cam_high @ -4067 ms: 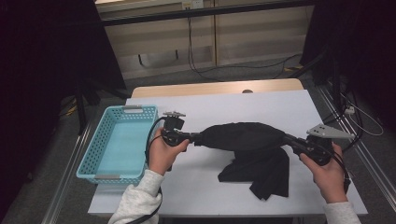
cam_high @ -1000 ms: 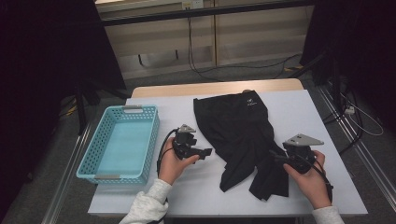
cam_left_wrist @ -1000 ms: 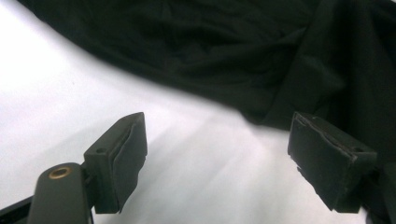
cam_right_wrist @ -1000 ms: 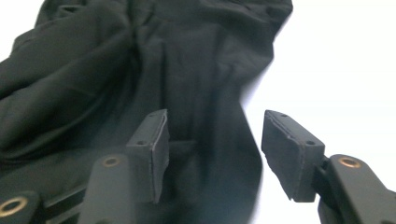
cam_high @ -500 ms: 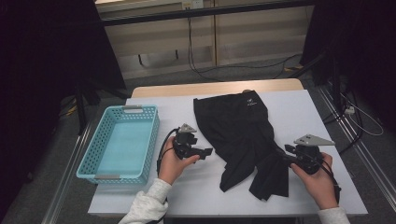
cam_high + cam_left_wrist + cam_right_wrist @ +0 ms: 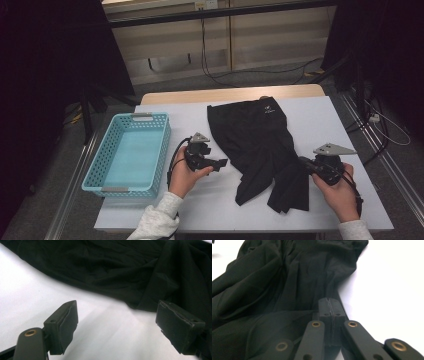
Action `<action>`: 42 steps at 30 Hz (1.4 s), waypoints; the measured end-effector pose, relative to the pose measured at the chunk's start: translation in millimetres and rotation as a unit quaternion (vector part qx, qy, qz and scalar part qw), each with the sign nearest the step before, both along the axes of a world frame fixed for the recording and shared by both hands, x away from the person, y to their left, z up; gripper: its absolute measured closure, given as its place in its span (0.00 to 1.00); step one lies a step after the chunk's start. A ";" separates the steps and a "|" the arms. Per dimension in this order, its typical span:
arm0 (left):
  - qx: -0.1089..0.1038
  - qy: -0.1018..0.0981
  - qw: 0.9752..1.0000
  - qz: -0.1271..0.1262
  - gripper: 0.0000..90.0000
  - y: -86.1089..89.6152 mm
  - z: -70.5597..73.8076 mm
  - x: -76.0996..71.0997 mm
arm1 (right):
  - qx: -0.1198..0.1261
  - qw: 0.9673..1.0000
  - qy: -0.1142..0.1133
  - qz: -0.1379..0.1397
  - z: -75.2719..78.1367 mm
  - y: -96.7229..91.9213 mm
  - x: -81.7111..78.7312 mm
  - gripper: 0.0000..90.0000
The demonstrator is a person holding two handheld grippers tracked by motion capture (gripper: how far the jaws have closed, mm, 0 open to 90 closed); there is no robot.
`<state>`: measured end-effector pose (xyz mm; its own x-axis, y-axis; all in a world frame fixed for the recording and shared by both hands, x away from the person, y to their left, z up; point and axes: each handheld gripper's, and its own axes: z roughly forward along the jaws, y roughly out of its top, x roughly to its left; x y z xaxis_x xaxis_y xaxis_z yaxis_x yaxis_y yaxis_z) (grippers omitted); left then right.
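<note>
A black garment (image 6: 260,145) lies spread on the white table (image 6: 325,120), its lower end bunched toward me. My left gripper (image 6: 222,163) rests just left of it, apart from the cloth. In the left gripper view its jaws (image 6: 117,312) stand open over bare table, with the garment (image 6: 112,267) beyond them. My right gripper (image 6: 302,162) sits at the garment's lower right edge. Its jaws have just been closing, and in the right gripper view the pads (image 6: 329,302) meet on the edge of the garment (image 6: 274,290).
A light blue plastic basket (image 6: 97,155) stands on the table's left side, beside my left hand. Bare white table lies to the right of the garment and along the front edge. The floor behind holds cables.
Four seconds ago both grippers held the garment stretched between them; it now lies flat. Over the last second the right jaws closed at its edge, and the left gripper stayed put.
</note>
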<state>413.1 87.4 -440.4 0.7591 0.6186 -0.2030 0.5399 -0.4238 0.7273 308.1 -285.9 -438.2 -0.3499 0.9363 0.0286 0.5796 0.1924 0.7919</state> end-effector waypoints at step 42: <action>-0.006 0.005 1.000 -0.006 0.20 -3.4 1.0 -3.0 | -0.046 0.996 0.015 -0.076 -17.5 -53.7 9.6 0.93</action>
